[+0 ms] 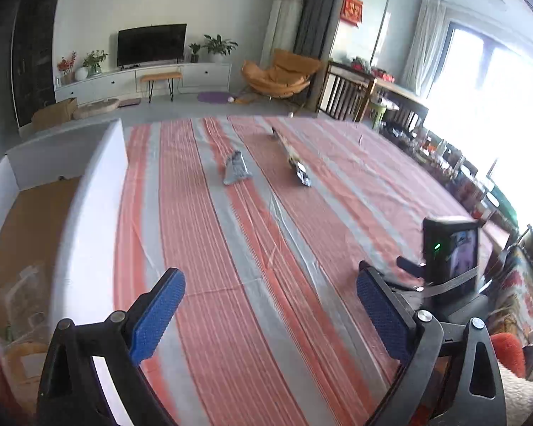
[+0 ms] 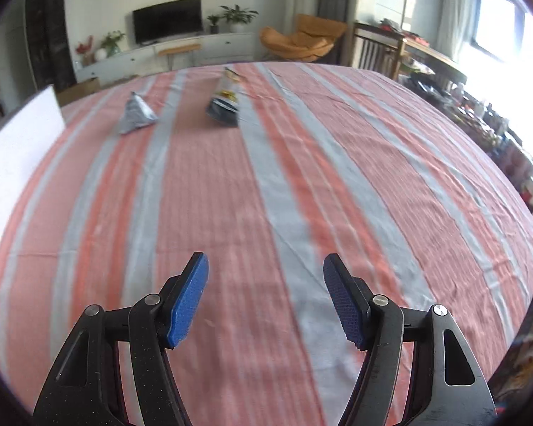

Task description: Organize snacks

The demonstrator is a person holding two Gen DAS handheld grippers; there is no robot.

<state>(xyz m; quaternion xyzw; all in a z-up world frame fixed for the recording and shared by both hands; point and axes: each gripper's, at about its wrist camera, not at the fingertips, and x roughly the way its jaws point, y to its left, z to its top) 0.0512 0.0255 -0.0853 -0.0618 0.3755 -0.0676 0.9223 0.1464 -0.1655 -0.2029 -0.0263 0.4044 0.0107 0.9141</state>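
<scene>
Left hand-held gripper [image 1: 268,293] hangs wide and empty above the striped surface [image 1: 231,248]; right hand-held gripper [image 2: 266,280] gapes empty too. Far ahead, a silver snack pouch [image 2: 135,115] lies near a yellow-and-dark snack packet [image 2: 225,101], apart.

On the red-and-grey striped tablecloth [image 2: 266,177] a crumpled silver foil snack pouch [image 2: 135,115] lies left of a long dark-and-yellow snack packet [image 2: 224,101], apart. A white open cardboard box [image 1: 89,184] stands along the cloth's left edge.
</scene>
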